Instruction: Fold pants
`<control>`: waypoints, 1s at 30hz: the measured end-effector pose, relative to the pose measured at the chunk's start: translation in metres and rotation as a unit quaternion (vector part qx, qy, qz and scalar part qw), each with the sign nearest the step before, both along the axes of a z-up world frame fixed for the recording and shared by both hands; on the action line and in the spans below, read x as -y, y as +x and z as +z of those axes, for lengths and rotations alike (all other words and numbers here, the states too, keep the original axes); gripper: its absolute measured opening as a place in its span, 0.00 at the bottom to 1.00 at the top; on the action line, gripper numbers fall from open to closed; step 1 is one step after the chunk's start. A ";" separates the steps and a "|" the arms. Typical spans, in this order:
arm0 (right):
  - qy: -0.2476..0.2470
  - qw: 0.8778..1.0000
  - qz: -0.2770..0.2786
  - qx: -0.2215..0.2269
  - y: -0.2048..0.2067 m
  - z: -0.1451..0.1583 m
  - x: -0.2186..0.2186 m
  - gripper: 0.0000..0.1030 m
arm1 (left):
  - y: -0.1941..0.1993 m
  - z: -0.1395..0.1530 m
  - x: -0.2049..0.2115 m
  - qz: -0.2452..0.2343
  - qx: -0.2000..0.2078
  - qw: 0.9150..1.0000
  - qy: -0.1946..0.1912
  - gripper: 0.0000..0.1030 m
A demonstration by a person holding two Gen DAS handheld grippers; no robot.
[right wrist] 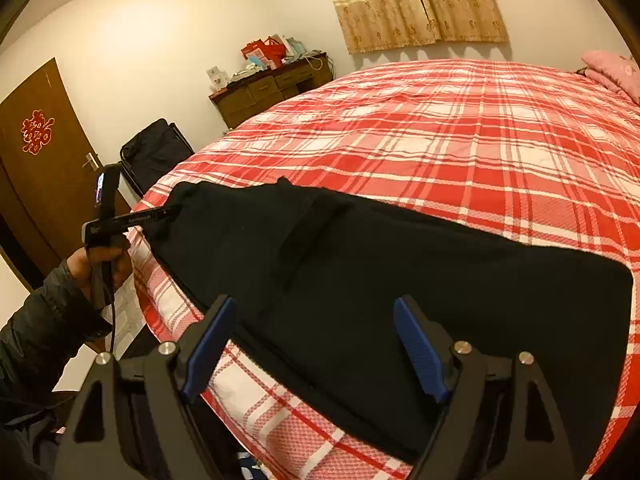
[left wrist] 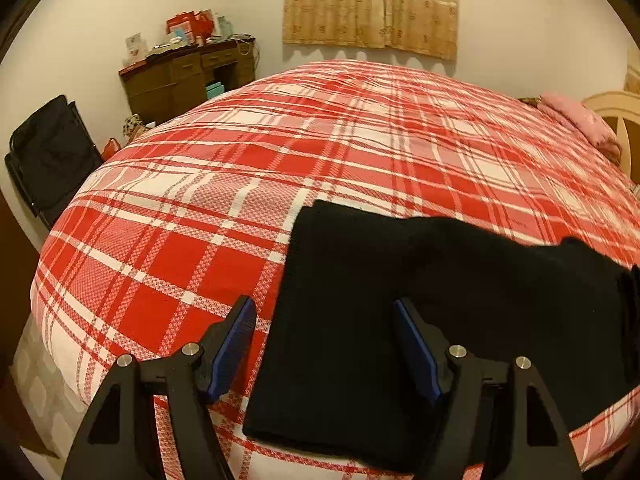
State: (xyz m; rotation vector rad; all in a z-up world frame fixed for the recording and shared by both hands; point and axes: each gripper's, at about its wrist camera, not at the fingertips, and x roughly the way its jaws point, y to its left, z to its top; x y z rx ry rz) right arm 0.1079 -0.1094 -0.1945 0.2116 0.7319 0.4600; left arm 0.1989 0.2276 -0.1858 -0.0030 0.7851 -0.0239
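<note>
Black pants lie flat on the red plaid bedspread near the bed's front edge, stretched left to right. My left gripper is open and hovers over the pants' left end, with nothing between its blue pads. My right gripper is open over the pants toward their right part, empty. In the right wrist view the left gripper shows at the pants' far left end, held by a hand.
A dark wooden dresser with boxes stands at the far wall. A black suitcase sits left of the bed. A pink pillow and headboard are at the right. A brown door is at far left.
</note>
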 end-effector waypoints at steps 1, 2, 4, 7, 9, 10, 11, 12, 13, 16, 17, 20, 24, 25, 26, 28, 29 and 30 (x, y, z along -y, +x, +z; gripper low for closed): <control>-0.001 1.000 0.001 0.000 -0.001 0.000 -0.001 0.82 | 0.000 0.001 -0.002 -0.002 -0.002 1.000 -0.005 0.66; -0.002 1.000 0.002 0.001 -0.002 0.000 -0.002 0.82 | -0.001 0.002 -0.004 -0.003 -0.002 1.000 -0.011 0.64; -0.005 1.000 0.002 0.001 -0.002 0.000 -0.003 0.82 | -0.002 0.002 -0.008 -0.011 -0.003 1.000 -0.025 0.56; -0.008 1.000 0.005 0.001 -0.002 -0.001 -0.007 0.82 | -0.006 0.003 -0.008 -0.025 -0.003 0.999 -0.039 0.40; -0.008 1.000 0.006 0.002 -0.002 -0.002 -0.008 0.82 | -0.006 0.004 -0.011 -0.027 -0.010 0.997 -0.071 0.29; -0.008 1.000 0.006 0.004 -0.003 -0.001 -0.008 0.82 | -0.007 0.005 -0.012 -0.025 -0.011 0.996 -0.079 0.28; -0.008 1.000 0.006 0.004 -0.003 -0.001 -0.009 0.82 | -0.008 0.007 -0.012 -0.025 -0.010 0.996 -0.086 0.26; -0.008 1.000 0.006 0.005 -0.003 -0.002 -0.008 0.82 | -0.010 0.008 -0.011 -0.023 -0.007 0.996 -0.088 0.26; -0.008 1.000 0.005 0.005 -0.003 -0.002 -0.008 0.82 | -0.012 0.009 -0.011 -0.023 -0.005 0.995 -0.094 0.26; -0.008 1.000 0.003 0.003 -0.003 -0.003 -0.008 0.82 | -0.017 0.013 -0.016 -0.017 0.001 0.991 -0.133 0.25; -0.009 1.000 0.002 0.003 -0.003 -0.003 -0.008 0.82 | -0.019 0.016 -0.019 -0.016 0.003 0.988 -0.153 0.24; -0.013 1.000 -0.003 0.002 -0.002 -0.003 -0.007 0.82 | -0.026 0.026 -0.022 -0.020 0.016 0.979 -0.203 0.24; -0.012 1.000 -0.008 0.003 -0.002 -0.002 -0.002 0.82 | -0.035 0.048 -0.011 -0.040 0.038 0.973 -0.223 0.24; -0.011 1.000 -0.010 0.004 -0.002 -0.001 -0.001 0.82 | -0.038 0.055 -0.005 -0.048 0.045 0.972 -0.224 0.24; -0.010 1.000 -0.013 0.006 -0.002 0.000 0.000 0.82 | -0.041 0.062 -0.001 -0.056 0.052 0.972 -0.224 0.24; -0.006 1.000 -0.019 0.008 -0.003 0.004 0.005 0.82 | -0.046 0.074 0.012 -0.073 0.064 0.970 -0.224 0.24; -0.004 1.000 -0.021 0.009 -0.004 0.005 0.007 0.82 | -0.049 0.079 0.018 -0.081 0.069 0.969 -0.225 0.24; -0.002 1.000 -0.026 0.010 -0.005 0.008 0.010 0.82 | -0.051 0.084 0.025 -0.089 0.073 0.967 -0.226 0.24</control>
